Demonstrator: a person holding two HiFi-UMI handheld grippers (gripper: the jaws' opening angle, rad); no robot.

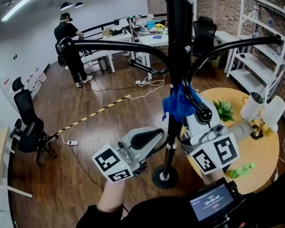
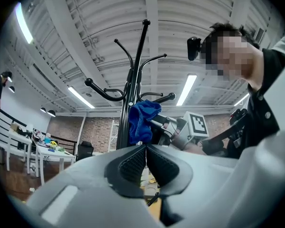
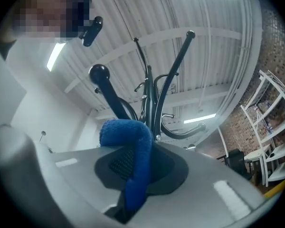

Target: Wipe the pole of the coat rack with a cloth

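**Desk:** What sits nearest the lens?

**Photographer:** Two hand-held grippers. The left gripper (image 1: 157,135), at seven o'clock in the head view, points toward the coat rack. Its jaws are pressed together with nothing between them, and its own view shows the ribbed pads (image 2: 133,163) meeting edge to edge.

**Desk:** And the other one?

**Photographer:** The right gripper (image 1: 190,114), at five o'clock, is clamped on a blue cloth (image 1: 179,103). In the right gripper view the cloth (image 3: 135,146) rises out of the jaws and folds over their tip.

**Desk:** Where is the cloth on the rack?

**Photographer:** It sits against the black pole (image 1: 179,46) on the pole's right side, just below where the curved arms (image 1: 118,45) branch off. The left gripper view shows the cloth (image 2: 142,120) bunched up and touching the pole (image 2: 133,87).

**Desk:** What lies beyond?

**Photographer:** The rack's round base (image 1: 165,176) stands on a dark wood floor. At three o'clock from it, a round wooden table (image 1: 263,148) carries a green plant (image 1: 223,110) and a green bottle (image 1: 241,170). Farther off, an office chair (image 1: 27,122) stands at nine o'clock and white desks (image 1: 154,38) at twelve. A white shelf unit (image 1: 261,37) stands against a brick wall at two, and a person (image 1: 69,44) in black stands at eleven.
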